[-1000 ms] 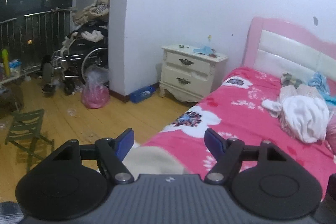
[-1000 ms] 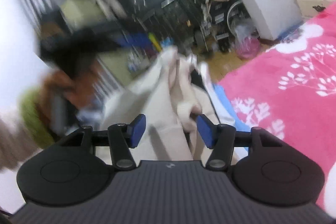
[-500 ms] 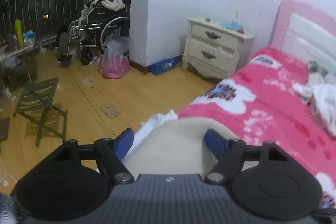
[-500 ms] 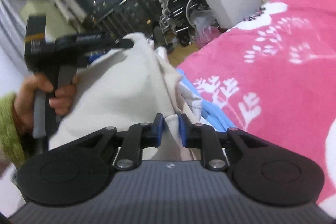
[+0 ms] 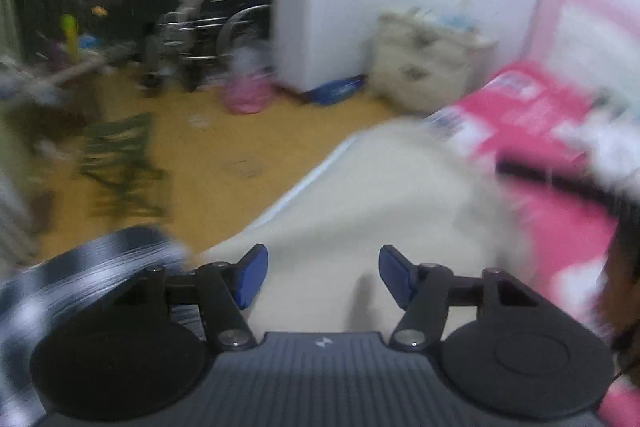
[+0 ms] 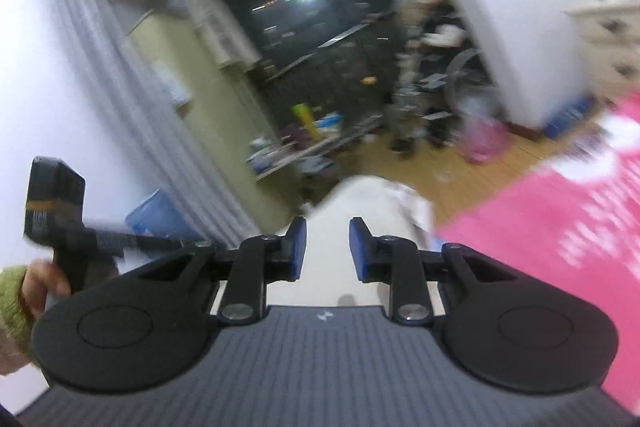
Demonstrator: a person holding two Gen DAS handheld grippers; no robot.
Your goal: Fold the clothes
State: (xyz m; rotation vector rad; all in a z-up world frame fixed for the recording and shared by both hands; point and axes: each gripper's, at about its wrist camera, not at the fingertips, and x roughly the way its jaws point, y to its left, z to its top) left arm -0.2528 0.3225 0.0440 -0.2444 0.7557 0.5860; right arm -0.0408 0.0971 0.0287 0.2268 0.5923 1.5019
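Laying-out step, judged. Cream garment (image 5: 360,203) lies on the near edge of the pink bed (image 5: 560,131). Left hand-held gripper (image 5: 323,277) closing, pads clear of the cloth beneath. Right hand-held gripper (image 6: 328,247) opening, cloth in the gap, no pinch seen. Next: pinch a hem, both sides, then fold across.

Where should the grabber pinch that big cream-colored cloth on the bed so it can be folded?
Best guess: pinch the cream cloth at its long edge beside the floor, coming in from the floor side. There it lies flat and thin over the pink bedspread, so both fingers of the left gripper could close on it. Its jaws are closing now, with cloth showing in the gap, not pinched. The picture is blurry.
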